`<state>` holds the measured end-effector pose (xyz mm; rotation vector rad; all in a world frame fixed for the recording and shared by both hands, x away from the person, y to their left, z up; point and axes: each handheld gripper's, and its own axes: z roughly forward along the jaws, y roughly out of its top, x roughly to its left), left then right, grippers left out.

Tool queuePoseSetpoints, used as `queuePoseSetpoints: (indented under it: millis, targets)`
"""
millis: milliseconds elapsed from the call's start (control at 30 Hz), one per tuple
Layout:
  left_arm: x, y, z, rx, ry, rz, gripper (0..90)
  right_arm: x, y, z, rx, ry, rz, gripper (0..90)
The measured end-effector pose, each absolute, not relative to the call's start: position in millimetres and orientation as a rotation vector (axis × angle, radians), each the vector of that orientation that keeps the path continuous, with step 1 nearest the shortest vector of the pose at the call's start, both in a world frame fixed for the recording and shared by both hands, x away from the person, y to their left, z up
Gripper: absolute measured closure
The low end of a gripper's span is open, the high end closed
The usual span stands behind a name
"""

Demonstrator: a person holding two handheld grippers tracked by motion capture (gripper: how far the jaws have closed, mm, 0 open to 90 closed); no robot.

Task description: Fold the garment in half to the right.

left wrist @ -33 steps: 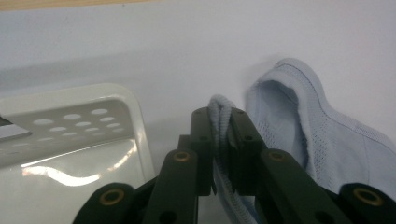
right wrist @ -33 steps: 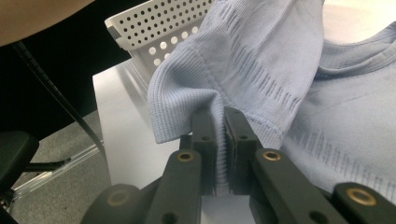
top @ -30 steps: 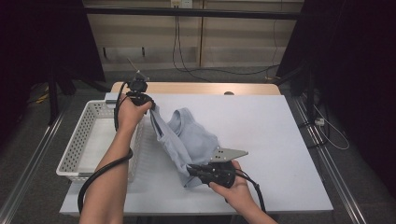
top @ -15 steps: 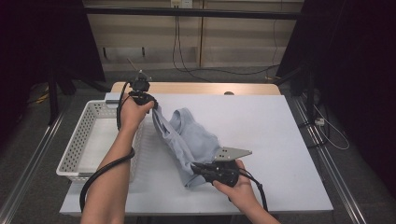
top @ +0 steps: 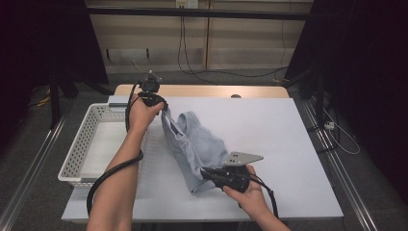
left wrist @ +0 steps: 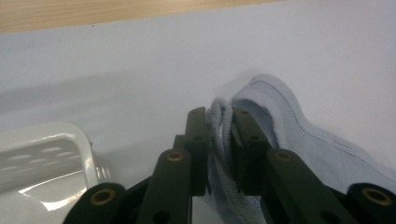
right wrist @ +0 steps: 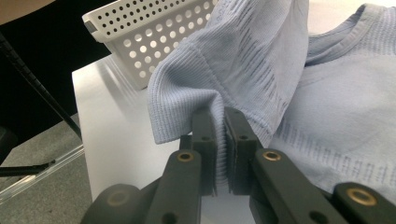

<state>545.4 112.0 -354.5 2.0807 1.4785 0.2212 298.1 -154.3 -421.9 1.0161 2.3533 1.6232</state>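
A light blue knitted garment hangs stretched between my two grippers above the white table. My left gripper is raised at the back left. In the left gripper view its jaws are shut on a bunched edge of the garment. Near the front edge my right gripper lies low. The right gripper view shows it shut on the ribbed hem of the garment.
A white perforated basket stands at the table's left side, close to the left forearm; its rim lies just behind the cloth. A wooden strip runs along the far edge. Black cables trail from both grippers.
The right hand has shifted slightly to the right and the garment is drawn a little tauter between the grippers. The left hand stays almost in place.
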Motion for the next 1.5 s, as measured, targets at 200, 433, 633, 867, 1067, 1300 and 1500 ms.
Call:
queuePoseSetpoints:
  millis: [200,433,633,867,1067,1300,1500]
  targets:
    - [547,107,-354,2.084,1.451,0.214,75.9,297,-157,-422,1.025,2.343,1.618,85.1]
    - [549,100,-358,2.082,1.432,0.209,74.4,294,-160,-423,1.042,2.332,1.611,85.0]
    - [551,92,-356,2.079,1.406,0.247,67.1,294,-163,-426,1.057,2.327,1.599,85.0]
    - [553,91,-356,2.058,1.376,0.281,40.1,293,-167,-428,1.076,2.322,1.577,85.0]
    - [550,93,-357,2.071,1.383,0.275,33.2,292,-169,-432,1.097,2.332,1.539,84.9]
    - [544,96,-356,2.08,1.375,0.278,29.8,291,-171,-435,1.109,2.331,1.506,84.6]
    - [539,97,-358,2.084,1.369,0.271,28.5,293,-176,-435,1.123,2.32,1.446,84.5]
